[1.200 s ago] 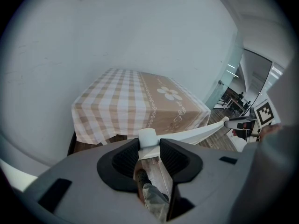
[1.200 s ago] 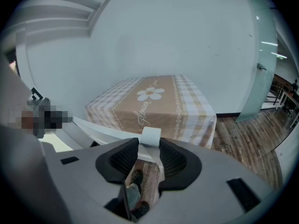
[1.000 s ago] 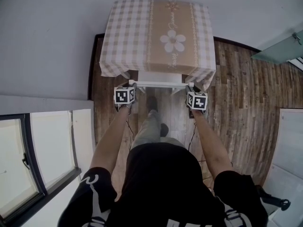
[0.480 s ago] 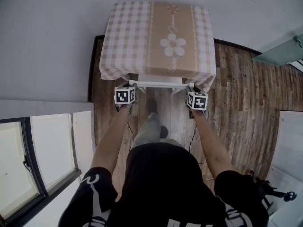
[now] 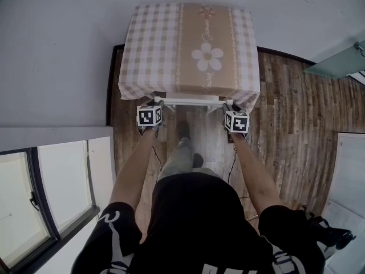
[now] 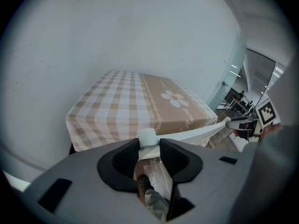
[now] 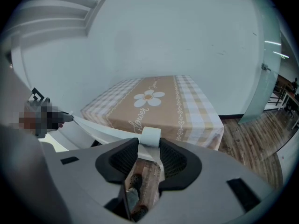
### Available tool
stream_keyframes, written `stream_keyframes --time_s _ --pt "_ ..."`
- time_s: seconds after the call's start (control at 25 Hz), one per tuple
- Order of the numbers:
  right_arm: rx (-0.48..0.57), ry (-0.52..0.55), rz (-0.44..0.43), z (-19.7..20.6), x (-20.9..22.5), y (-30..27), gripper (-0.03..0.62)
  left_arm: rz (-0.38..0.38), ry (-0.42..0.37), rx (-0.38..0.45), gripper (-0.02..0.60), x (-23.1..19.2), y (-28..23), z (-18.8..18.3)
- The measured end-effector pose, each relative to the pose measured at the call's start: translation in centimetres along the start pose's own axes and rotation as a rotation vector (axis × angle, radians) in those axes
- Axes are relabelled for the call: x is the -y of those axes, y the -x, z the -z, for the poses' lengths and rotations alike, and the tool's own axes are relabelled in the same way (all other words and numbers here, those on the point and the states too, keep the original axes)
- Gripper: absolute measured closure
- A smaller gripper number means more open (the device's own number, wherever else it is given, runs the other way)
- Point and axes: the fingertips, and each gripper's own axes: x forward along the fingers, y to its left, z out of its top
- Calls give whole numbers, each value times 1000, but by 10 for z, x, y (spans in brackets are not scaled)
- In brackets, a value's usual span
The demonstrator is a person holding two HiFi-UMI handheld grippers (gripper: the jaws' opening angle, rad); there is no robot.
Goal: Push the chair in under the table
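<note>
A white chair stands at a table [image 5: 188, 44] covered by a checked cloth with a flower. Only the chair's top rail [image 5: 191, 101] shows at the cloth's near edge; the seat is hidden under the table. My left gripper [image 5: 158, 104] is shut on the rail's left corner post [image 6: 146, 136]. My right gripper [image 5: 228, 105] is shut on the right corner post [image 7: 150, 136]. In each gripper view the white post sits tight between the dark pads, and the rail [image 6: 196, 134] runs off sideways to the other gripper.
The table's far side stands against a pale wall [image 5: 57, 39]. A window [image 5: 34, 198] is at the lower left and a glass door [image 5: 336, 61] at the right. The person's shoe [image 5: 182, 127] is on the wooden floor [image 5: 285, 119] just behind the chair.
Both grippers have moved a little toward the table with the chair. The strip of white seat seen earlier has slid under the cloth, and only the top rail shows.
</note>
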Motion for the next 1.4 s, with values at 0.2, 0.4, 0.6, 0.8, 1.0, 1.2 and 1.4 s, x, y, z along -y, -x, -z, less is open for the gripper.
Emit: stream_keyframes --time_s 0.2,0.4,0.6,0.8,1.0,1.2,1.4 --pt "3 -1 -5 -6 0 -6 450 2 2 -4 436 -5 -7 -5" --pt "3 -4 -5 -10 0 -11 448 2 2 -4 436 -7 -12 -10" --pt "5 -8 -4 -17 1 -17 448 -1 0 -7 436 -10 -16 -18" --pt "3 -9 1 -27 4 -25 450 -4 -5 -6 436 -13 -21 -31" --pt "4 -13 4 -39 7 -34 450 6 -1 -8 436 -17 -33 -41" --pt "7 -17 7 -49 8 -43 450 5 -4 -9 436 -22 -40 -55" --pt "13 -18 7 -57 9 -50 448 13 -10 -6 436 -26 -46 -64"
